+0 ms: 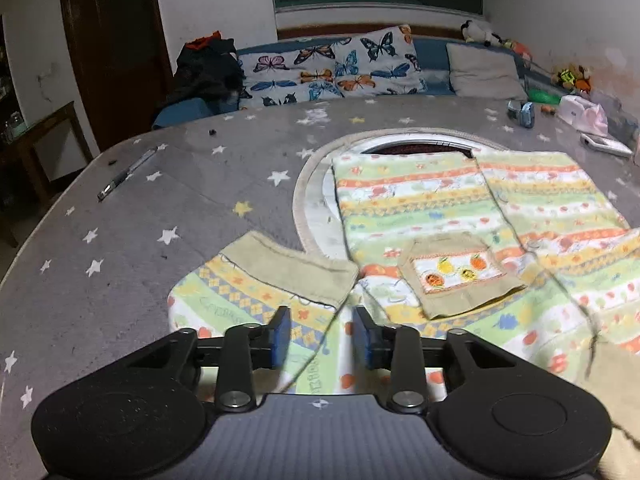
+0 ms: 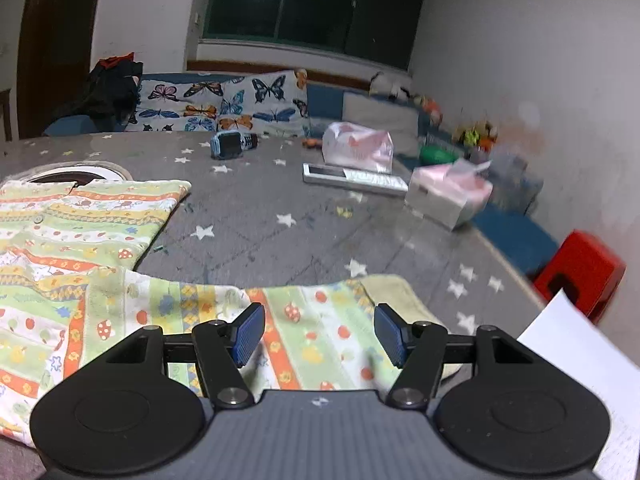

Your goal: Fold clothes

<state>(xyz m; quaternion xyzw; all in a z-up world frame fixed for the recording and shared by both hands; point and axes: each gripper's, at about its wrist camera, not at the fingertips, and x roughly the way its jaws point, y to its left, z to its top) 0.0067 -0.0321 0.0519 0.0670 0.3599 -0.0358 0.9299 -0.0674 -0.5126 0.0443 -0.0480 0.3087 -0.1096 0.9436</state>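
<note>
A child's shirt (image 1: 420, 208) with green, orange and yellow stripes lies flat on the grey star-patterned table cover (image 1: 120, 260). It has a beige chest pocket (image 1: 456, 276). One sleeve with a beige cuff (image 1: 292, 268) stretches toward the left. My left gripper (image 1: 320, 338) hovers over that sleeve, open, nothing pressed between its blue pads. In the right wrist view the shirt body (image 2: 80, 220) fills the left side. The other sleeve (image 2: 312, 320), ending in a beige cuff (image 2: 396, 292), lies under my right gripper (image 2: 320, 334), which stands open and wide with the cloth below it.
A pen (image 1: 128, 174) lies at the table's left. A blue toy phone (image 2: 230, 144), a white remote (image 2: 352, 176), a plastic bag (image 2: 356, 148) and a tissue box (image 2: 448, 196) sit at the far right. A red stool (image 2: 580, 272) and white paper (image 2: 580, 360) are beside the table edge.
</note>
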